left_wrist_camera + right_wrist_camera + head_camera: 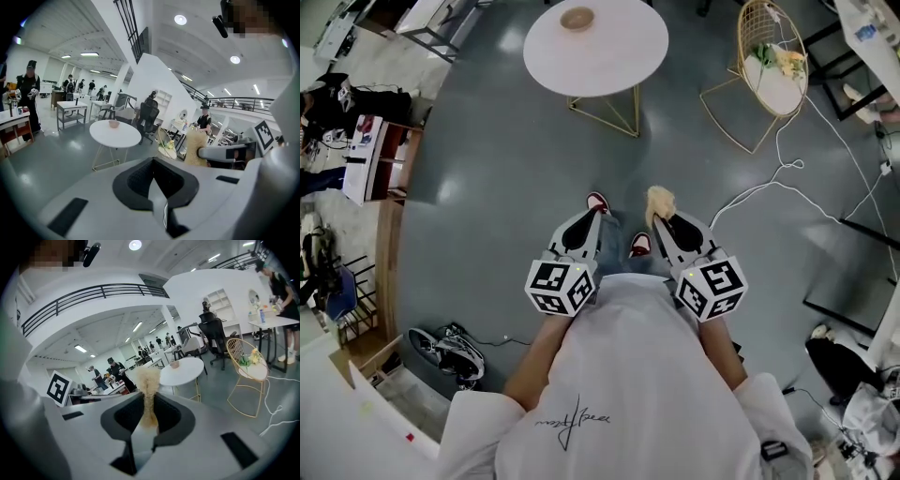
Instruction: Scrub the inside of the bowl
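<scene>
Two grippers, well apart from the bowl [577,18] on the counter [619,58]: right gripper [664,223] fingers clamp a scrubber [659,199], left gripper [589,217] fingers closed, empty; recommend approaching first, then bracing the bowl

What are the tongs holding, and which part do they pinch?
The right tongs pinch a tan scrubber by its lower end; the fluffy top sticks out. The left tongs are shut with nothing in them.
</scene>
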Motion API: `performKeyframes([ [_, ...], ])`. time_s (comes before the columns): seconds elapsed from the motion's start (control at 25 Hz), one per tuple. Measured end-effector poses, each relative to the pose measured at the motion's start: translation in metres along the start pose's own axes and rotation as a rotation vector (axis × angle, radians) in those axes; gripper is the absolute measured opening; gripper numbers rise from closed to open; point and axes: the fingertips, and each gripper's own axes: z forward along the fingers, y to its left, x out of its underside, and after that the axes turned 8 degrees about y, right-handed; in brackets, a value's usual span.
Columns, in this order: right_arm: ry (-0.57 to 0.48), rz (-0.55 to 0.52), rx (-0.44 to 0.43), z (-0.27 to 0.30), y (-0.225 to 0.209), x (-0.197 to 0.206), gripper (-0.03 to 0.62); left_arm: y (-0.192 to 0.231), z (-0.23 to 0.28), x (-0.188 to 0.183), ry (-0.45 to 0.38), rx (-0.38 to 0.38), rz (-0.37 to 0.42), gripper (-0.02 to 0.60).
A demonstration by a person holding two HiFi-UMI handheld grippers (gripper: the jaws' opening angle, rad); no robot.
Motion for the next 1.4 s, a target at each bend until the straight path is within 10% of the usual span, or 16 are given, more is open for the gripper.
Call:
performKeyframes([
  [1.4,0.072,-0.067,0.052,0.196,0.037,-0.138,0.080,0.165,0.048,-0.114,0.067,0.151,-0.059,0.005],
])
